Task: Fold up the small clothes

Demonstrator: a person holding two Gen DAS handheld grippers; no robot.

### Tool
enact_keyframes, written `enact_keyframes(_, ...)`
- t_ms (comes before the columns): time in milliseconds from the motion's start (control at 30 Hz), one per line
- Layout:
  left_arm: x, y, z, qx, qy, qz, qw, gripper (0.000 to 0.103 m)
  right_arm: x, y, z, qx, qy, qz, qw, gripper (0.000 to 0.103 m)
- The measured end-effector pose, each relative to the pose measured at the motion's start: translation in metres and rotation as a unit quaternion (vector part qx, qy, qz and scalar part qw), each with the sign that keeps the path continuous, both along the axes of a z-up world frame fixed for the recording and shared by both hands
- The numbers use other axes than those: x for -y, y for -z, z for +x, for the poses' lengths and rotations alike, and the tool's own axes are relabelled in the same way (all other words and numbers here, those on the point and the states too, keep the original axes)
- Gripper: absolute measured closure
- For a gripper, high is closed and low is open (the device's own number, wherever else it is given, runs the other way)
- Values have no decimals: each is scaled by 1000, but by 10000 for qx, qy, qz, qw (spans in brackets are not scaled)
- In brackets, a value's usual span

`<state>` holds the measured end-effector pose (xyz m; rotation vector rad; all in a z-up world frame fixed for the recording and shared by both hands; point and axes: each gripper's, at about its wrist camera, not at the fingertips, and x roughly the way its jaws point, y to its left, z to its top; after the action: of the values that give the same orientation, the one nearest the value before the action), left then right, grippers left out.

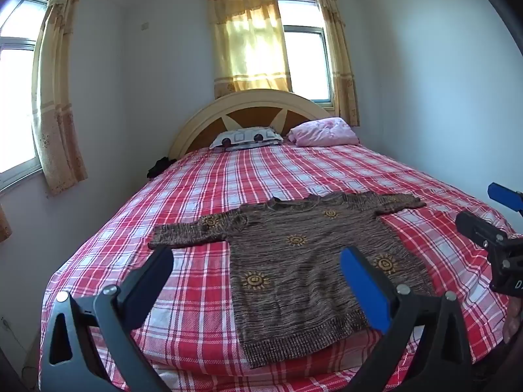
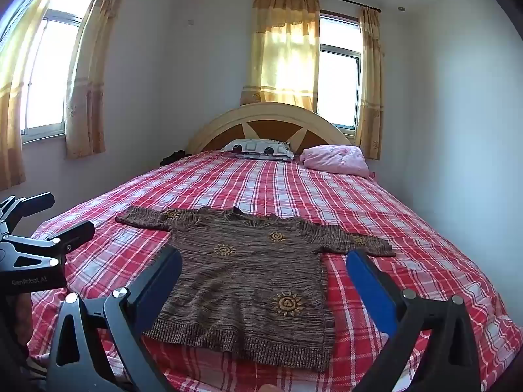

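We hover both tools at the foot of the bed [image 1: 202, 176] — left tool [image 1: 258, 268] and right tool [image 2: 264, 271] spread wide, gripping nothing. The sweater [image 2: 242, 277] lies flat ahead, hem nearest us, collar toward the headboard, sleeves out sideways — the left tool nearer the left sleeve, the right nearer the right.

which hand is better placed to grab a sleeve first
Neither clearly. The left tool hangs open above the sweater's left half, nearer its left sleeve; the right tool hangs open above the right half, nearer the right sleeve. Each suits its own side.
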<state>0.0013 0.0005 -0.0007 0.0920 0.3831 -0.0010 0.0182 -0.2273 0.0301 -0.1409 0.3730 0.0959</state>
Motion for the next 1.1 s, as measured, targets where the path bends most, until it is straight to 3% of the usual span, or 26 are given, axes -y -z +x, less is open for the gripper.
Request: enact_keyframes(1100, -10, 18, 14, -320, -77, -173, 9993, 0, 4, 15, 9, -184, 69, 64, 9998, 2)
